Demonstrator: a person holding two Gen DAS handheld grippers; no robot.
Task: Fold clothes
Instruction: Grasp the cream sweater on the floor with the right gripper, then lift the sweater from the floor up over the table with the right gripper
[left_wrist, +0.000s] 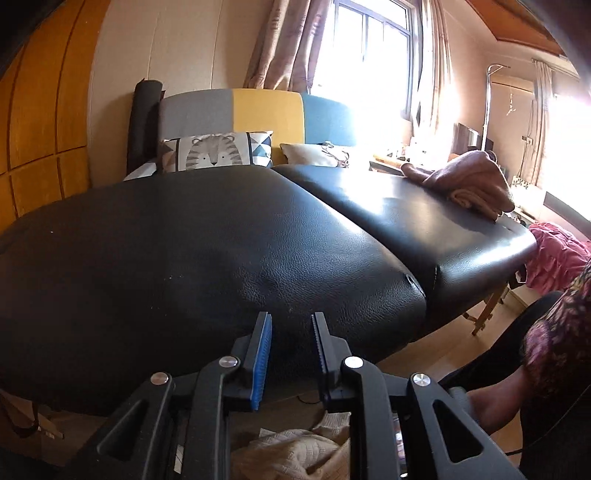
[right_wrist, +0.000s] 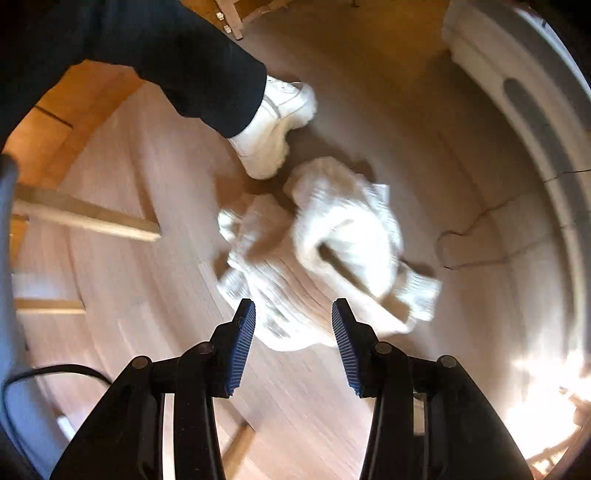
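1. A cream knit garment (right_wrist: 325, 254) lies crumpled on the wooden floor (right_wrist: 147, 288), beside a person's white shoe (right_wrist: 277, 125); the picture is blurred.
2. The right claw (right_wrist: 293, 325) hangs above the garment, its blue-padded fingers spread and holding nothing.
3. The left claw (left_wrist: 291, 332), fingers parted and empty, faces a black padded surface (left_wrist: 207, 251).
4. A brown folded garment (left_wrist: 469, 177) rests at that surface's far right edge.
5. A pink cloth (left_wrist: 554, 258) lies beyond it.

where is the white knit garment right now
The white knit garment lies crumpled on the wooden floor in the right wrist view, just beyond the open right gripper, beside the person's white shoe.
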